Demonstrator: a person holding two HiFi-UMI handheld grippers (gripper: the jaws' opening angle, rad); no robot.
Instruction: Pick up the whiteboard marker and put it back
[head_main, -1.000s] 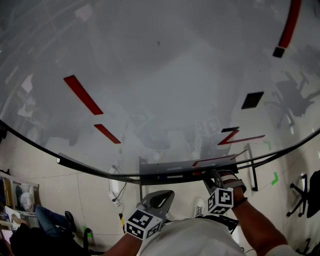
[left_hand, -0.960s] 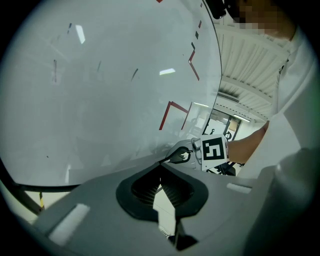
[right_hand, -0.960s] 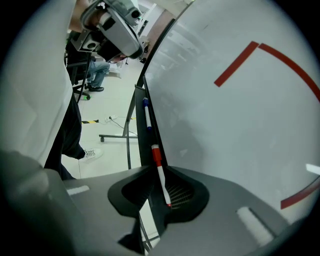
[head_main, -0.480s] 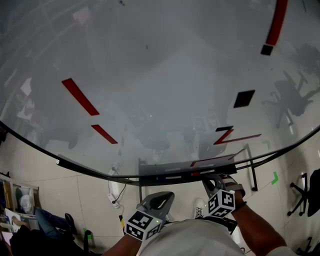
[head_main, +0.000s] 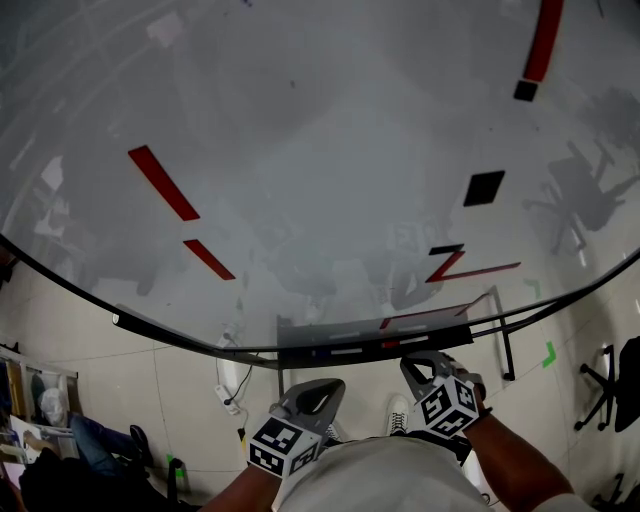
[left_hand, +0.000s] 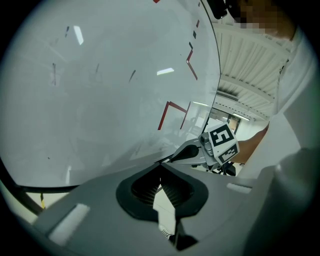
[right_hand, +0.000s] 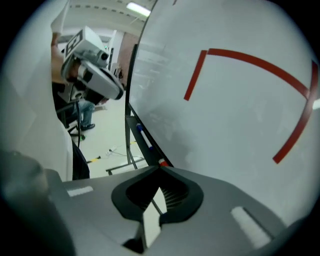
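My two grippers sit low by my body, the left gripper (head_main: 318, 392) and the right gripper (head_main: 418, 366), each with its jaws pressed together on nothing. Just past the right one's tips runs one tray (head_main: 295, 356) under the one whiteboard (head_main: 320, 150). Two markers lie in it end to end: the red whiteboard marker (right_hand: 163, 162) nearer, a blue-capped marker (right_hand: 142, 135) beyond. My right gripper view shows both caps plainly. My left gripper view shows neither, only the right gripper against the board.

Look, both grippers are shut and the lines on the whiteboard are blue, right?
No. The lines on the whiteboard are red, not blue; the head view shows it. The left gripper and right gripper are both shut, as you said.
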